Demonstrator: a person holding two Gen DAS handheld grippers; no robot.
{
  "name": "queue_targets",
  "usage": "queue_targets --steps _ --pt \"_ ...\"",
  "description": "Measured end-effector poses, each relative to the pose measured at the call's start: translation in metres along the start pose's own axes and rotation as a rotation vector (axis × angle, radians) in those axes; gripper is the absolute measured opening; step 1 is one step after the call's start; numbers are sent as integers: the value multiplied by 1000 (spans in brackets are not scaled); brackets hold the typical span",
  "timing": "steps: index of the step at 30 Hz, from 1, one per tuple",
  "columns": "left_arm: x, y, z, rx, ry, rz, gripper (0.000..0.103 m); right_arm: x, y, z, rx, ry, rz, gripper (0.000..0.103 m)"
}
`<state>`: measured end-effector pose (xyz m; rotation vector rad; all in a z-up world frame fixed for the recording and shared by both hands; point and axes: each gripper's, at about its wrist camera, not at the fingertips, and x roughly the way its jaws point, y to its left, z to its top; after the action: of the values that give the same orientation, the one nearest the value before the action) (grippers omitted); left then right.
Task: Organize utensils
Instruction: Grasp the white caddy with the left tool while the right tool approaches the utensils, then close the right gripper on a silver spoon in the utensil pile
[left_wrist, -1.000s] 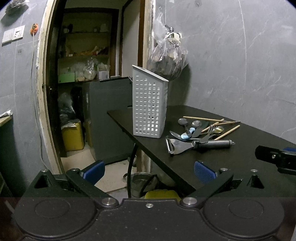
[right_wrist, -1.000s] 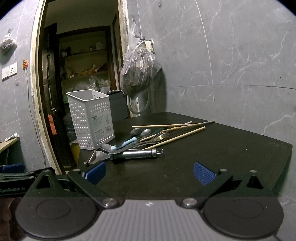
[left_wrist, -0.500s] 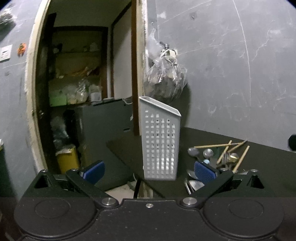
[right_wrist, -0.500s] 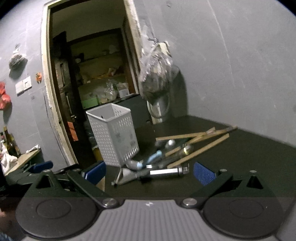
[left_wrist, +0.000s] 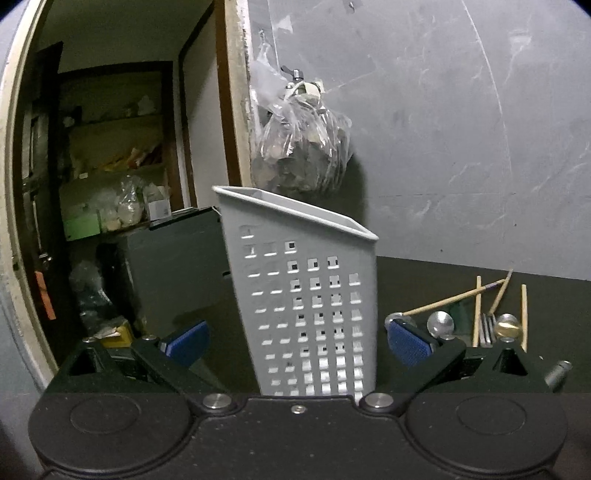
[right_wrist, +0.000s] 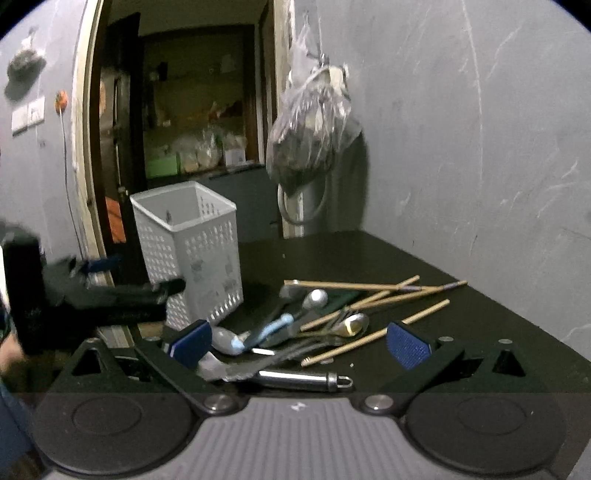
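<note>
Closing in fast from a second ago: left hand-held gripper (left_wrist: 297, 343) now straddling the white perforated caddy (left_wrist: 306, 306), blue pads spread wide to either side and not yet touching, while the right hand-held gripper (right_wrist: 299, 341), likewise spread and empty, has dropped low over the utensil pile (right_wrist: 295, 328) heaped on the dark surface (right_wrist: 461, 325) just beside the caddy. Looks light, stiff and tippy, that caddy, best steadied by its walls low down. Steel-handled peeler (right_wrist: 295, 376) nearest, slick and rigid, best pinched mid-handle; chopsticks (right_wrist: 376, 295) thin and prone to roll.
</note>
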<state>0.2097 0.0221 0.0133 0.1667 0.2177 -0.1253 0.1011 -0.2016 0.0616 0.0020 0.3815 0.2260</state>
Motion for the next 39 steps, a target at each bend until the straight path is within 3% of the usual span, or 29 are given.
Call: queue_targets --steps 12,17,21,35,39 --pt "45 2 -3 -40 16 -35 101 43 -5 -9 -37 104 -7 103" --pt "51 7 -8 -39 21 -56 77 56 -12 -7 -42 120 31 103" --pt "48 10 -14 -41 13 -69 76 67 -24 -1 -35 116 96 103" --pt "37 15 -19 -26 2 -157 76 119 -101 13 247 123 212 101" --pt "27 9 -21 -22 -3 -185 76 130 -107 15 258 129 267 97"
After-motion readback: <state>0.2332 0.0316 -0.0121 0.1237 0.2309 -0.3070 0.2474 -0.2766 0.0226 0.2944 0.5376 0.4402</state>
